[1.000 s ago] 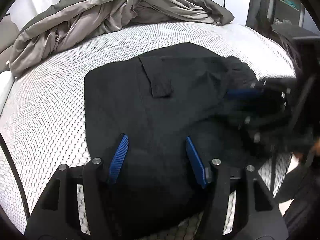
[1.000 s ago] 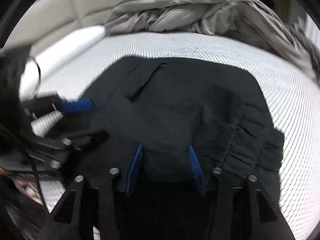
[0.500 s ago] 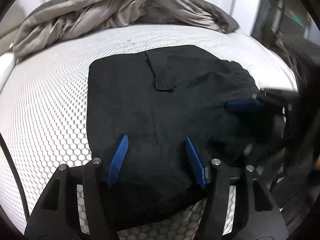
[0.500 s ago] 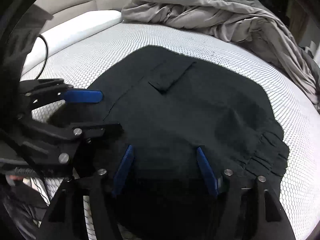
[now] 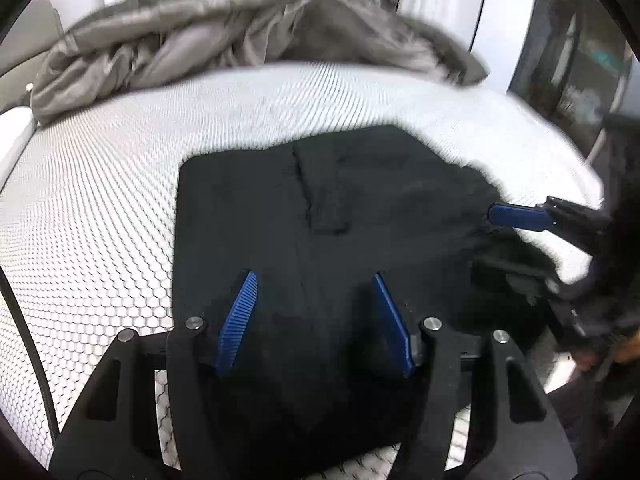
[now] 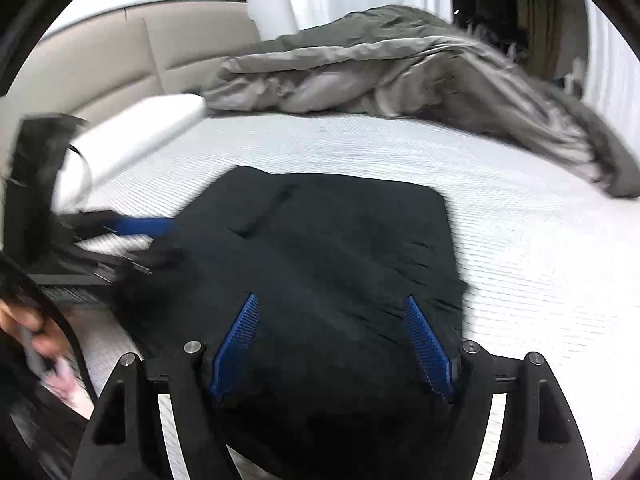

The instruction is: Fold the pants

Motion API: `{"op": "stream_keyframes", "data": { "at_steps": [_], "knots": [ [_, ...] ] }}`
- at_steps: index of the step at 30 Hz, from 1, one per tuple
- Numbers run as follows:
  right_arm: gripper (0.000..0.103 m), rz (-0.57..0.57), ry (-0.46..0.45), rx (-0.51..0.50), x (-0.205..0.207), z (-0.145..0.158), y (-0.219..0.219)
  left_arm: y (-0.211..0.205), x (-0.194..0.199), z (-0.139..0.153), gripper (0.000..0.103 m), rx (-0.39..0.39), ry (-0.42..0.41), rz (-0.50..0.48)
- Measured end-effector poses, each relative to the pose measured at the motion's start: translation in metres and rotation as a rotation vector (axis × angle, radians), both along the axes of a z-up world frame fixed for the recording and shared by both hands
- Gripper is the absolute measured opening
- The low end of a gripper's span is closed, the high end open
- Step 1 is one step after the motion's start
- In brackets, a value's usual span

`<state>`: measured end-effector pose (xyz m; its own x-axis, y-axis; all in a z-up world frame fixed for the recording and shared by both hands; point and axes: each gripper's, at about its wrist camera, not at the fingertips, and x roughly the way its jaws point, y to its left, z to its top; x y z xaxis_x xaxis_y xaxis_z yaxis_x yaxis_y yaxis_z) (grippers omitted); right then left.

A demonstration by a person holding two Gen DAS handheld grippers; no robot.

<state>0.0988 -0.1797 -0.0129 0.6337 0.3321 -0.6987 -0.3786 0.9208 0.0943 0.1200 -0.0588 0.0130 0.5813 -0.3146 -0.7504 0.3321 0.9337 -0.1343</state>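
Note:
The black pants (image 5: 320, 220) lie folded into a compact rectangle on the white mesh mattress (image 5: 100, 200), pocket flap up. My left gripper (image 5: 313, 276) hovers over their near edge, blue pads apart, no cloth pinched between them. In the right wrist view the same pants (image 6: 340, 248) show their gathered waistband at the right. My right gripper (image 6: 330, 299) is above their near edge; its jaws are opening, with only fabric beneath. Each view shows the other gripper's blue fingers: the right one's (image 5: 516, 216) at the pants' right edge, the left one's (image 6: 140, 226) at their left edge.
A crumpled grey duvet (image 5: 220, 28) is heaped along the far side of the mattress (image 6: 520, 220). A white pillow (image 6: 140, 132) and beige headboard (image 6: 120, 60) stand at the left. A person's hand (image 6: 36, 332) and a black cable (image 5: 24, 340) sit near the front edge.
The right gripper's pads have spread wider and it has drawn back and up from the pants. The left gripper's pads keep the same gap. The pants lie flatter.

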Motion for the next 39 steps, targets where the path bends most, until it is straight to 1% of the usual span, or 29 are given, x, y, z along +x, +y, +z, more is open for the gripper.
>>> {"op": "stream_keyframes", "data": {
  "at_steps": [1, 2, 3, 4, 5, 7, 8, 10, 12, 13, 14, 15, 17, 19, 20, 21, 22, 23, 24, 25, 27, 29, 30, 32, 34, 35, 36, 38, 39],
  "knots": [
    [0.076, 0.016, 0.038, 0.005, 0.007, -0.006, 0.003, -0.002, -0.001, -0.004, 0.057, 0.011, 0.001, -0.004],
    [0.070, 0.016, 0.075, -0.023, 0.012, -0.015, 0.005, -0.001, -0.002, -0.005, 0.057, 0.009, -0.013, -0.018],
    [0.061, 0.012, 0.098, -0.081, 0.015, -0.024, 0.005, 0.001, -0.006, -0.005, 0.057, 0.012, -0.018, -0.032],
    [0.042, 0.018, 0.088, -0.135, 0.014, -0.030, 0.002, 0.004, -0.010, -0.005, 0.057, 0.020, -0.017, -0.039],
    [0.039, 0.020, 0.068, -0.167, 0.009, -0.030, -0.004, 0.008, -0.018, -0.006, 0.057, 0.047, -0.026, -0.034],
    [0.039, -0.004, 0.050, -0.172, -0.005, -0.025, -0.025, 0.011, -0.029, -0.011, 0.058, 0.109, -0.031, -0.042],
    [0.046, -0.035, 0.036, -0.190, -0.011, -0.023, -0.034, 0.015, -0.034, -0.010, 0.058, 0.113, -0.035, -0.044],
    [0.059, -0.095, 0.030, -0.179, -0.021, -0.018, -0.056, 0.025, -0.040, -0.003, 0.057, 0.071, -0.019, -0.021],
    [0.059, -0.133, 0.024, -0.110, -0.027, -0.013, -0.070, 0.031, -0.044, 0.007, 0.057, 0.045, -0.036, 0.007],
    [0.058, -0.149, 0.012, -0.094, -0.028, -0.008, -0.070, 0.032, -0.044, 0.012, 0.057, 0.026, -0.057, 0.009],
    [0.058, -0.149, -0.008, -0.089, -0.023, -0.003, -0.064, 0.028, -0.047, 0.021, 0.057, -0.011, -0.087, -0.002],
    [0.058, -0.124, -0.030, -0.071, -0.020, 0.002, -0.055, 0.023, -0.046, 0.025, 0.057, -0.037, -0.095, -0.021],
    [0.058, -0.057, -0.019, -0.026, -0.010, 0.003, -0.034, 0.006, -0.043, 0.025, 0.057, -0.073, -0.080, -0.080],
    [0.058, 0.018, 0.066, 0.000, 0.000, -0.013, -0.006, -0.009, -0.041, 0.010, 0.057, -0.058, -0.018, -0.138],
    [0.058, 0.049, 0.123, -0.016, 0.007, -0.026, 0.004, -0.015, -0.040, -0.001, 0.057, -0.023, 0.013, -0.160],
    [0.058, 0.064, 0.136, -0.079, 0.007, -0.039, 0.013, -0.020, -0.044, -0.009, 0.057, 0.024, -0.002, -0.186],
    [0.058, 0.077, 0.114, -0.109, 0.002, -0.040, 0.015, -0.022, -0.049, -0.010, 0.057, 0.053, -0.032, -0.214],
    [0.057, 0.080, 0.100, -0.137, -0.001, -0.039, 0.013, -0.020, -0.054, -0.008, 0.057, 0.064, -0.044, -0.240],
    [0.055, 0.065, 0.088, -0.163, -0.006, -0.036, 0.006, -0.015, -0.056, -0.007, 0.057, 0.046, -0.033, -0.238],
    [0.048, 0.052, 0.071, -0.177, -0.012, -0.032, -0.004, -0.009, -0.058, -0.005, 0.057, 0.024, -0.018, -0.227],
    [0.048, 0.012, 0.052, -0.184, -0.024, -0.030, -0.025, 0.005, -0.063, -0.001, 0.057, 0.009, -0.007, -0.207],
    [0.061, -0.047, 0.040, -0.181, -0.034, -0.026, -0.044, 0.015, -0.064, 0.005, 0.057, 0.001, -0.001, -0.183],
    [0.061, -0.062, 0.030, -0.163, -0.038, -0.023, -0.053, 0.021, -0.065, 0.008, 0.057, -0.006, -0.006, -0.166],
    [0.061, -0.092, 0.006, -0.108, -0.040, -0.013, -0.063, 0.032, -0.056, 0.020, 0.057, -0.035, -0.045, -0.128],
    [0.061, -0.116, -0.029, -0.052, -0.033, -0.004, -0.061, 0.034, -0.041, 0.026, 0.057, -0.055, -0.057, -0.071],
    [0.061, -0.114, -0.025, -0.033, -0.028, -0.002, -0.059, 0.033, -0.026, 0.024, 0.057, -0.061, -0.036, -0.025],
    [0.061, -0.101, -0.010, -0.012, -0.018, -0.003, -0.050, 0.032, -0.015, 0.021, 0.055, -0.067, -0.014, -0.002],
    [0.061, -0.078, 0.011, 0.001, 0.005, -0.005, -0.023, 0.028, 0.007, 0.009, 0.043, -0.060, 0.039, 0.033],
    [0.061, -0.066, 0.023, -0.016, 0.015, -0.010, -0.012, 0.026, 0.013, 0.004, 0.040, -0.030, 0.040, 0.044]
  ]
}}
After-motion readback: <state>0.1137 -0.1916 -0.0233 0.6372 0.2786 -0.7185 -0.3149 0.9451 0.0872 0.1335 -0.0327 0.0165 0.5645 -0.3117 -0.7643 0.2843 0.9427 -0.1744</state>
